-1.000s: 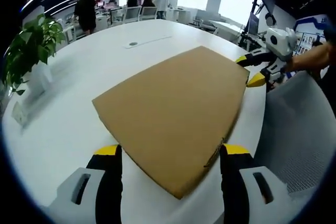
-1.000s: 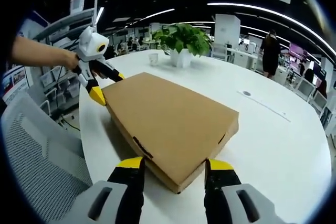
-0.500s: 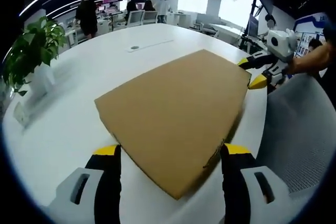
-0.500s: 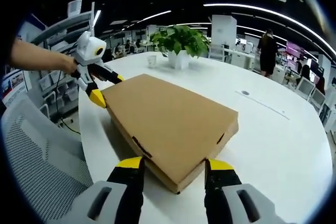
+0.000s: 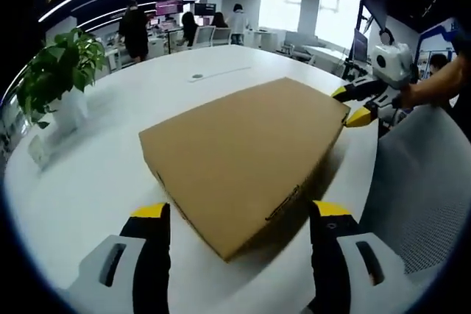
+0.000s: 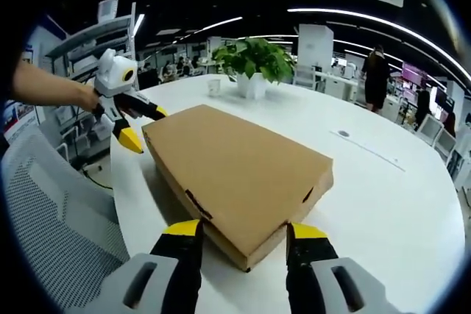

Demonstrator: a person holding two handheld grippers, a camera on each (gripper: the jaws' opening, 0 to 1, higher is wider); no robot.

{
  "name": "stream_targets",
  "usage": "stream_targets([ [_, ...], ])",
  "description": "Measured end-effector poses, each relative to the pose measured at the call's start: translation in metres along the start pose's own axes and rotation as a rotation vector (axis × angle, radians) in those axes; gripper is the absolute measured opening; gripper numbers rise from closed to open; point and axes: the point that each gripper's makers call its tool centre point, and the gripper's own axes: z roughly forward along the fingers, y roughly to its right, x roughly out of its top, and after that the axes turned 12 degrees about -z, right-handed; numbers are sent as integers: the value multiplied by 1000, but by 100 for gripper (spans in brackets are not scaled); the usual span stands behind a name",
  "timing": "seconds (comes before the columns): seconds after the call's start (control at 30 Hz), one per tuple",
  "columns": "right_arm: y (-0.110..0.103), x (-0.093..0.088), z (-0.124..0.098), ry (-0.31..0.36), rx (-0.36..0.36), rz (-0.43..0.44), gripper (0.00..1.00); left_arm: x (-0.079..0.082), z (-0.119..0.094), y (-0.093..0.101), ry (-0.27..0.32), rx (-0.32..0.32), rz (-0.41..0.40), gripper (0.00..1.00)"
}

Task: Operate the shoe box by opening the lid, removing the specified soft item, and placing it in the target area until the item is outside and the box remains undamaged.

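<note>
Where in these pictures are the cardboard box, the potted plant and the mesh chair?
cardboard box [image 5: 243, 156]: left gripper view, middle of closed lid.
potted plant [image 6: 254, 56]: right gripper view, on its leaves.
mesh chair [image 6: 51, 218]: right gripper view, mesh back.

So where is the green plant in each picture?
Left gripper view: the potted plant stands far left on the white table, left of the cardboard box.
Right gripper view: the potted plant stands top centre, beyond the cardboard box's far edge.
Shared landmark: the closed cardboard box lying flat on the table.
</note>
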Motion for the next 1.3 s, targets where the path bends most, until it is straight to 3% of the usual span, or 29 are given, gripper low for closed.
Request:
stream_targets([
  [0.37,-2,-10,0,-19,-6,12,37,-8,-2,-4,46,55,-28,66],
  [0.67,-3,-13,1,-21,-11,36,36,-2,-3,-7,108,91,-51,57],
  [1.3,-2,5,-14,8,-2,52,35,13,-17,1,125,80,-81,57],
])
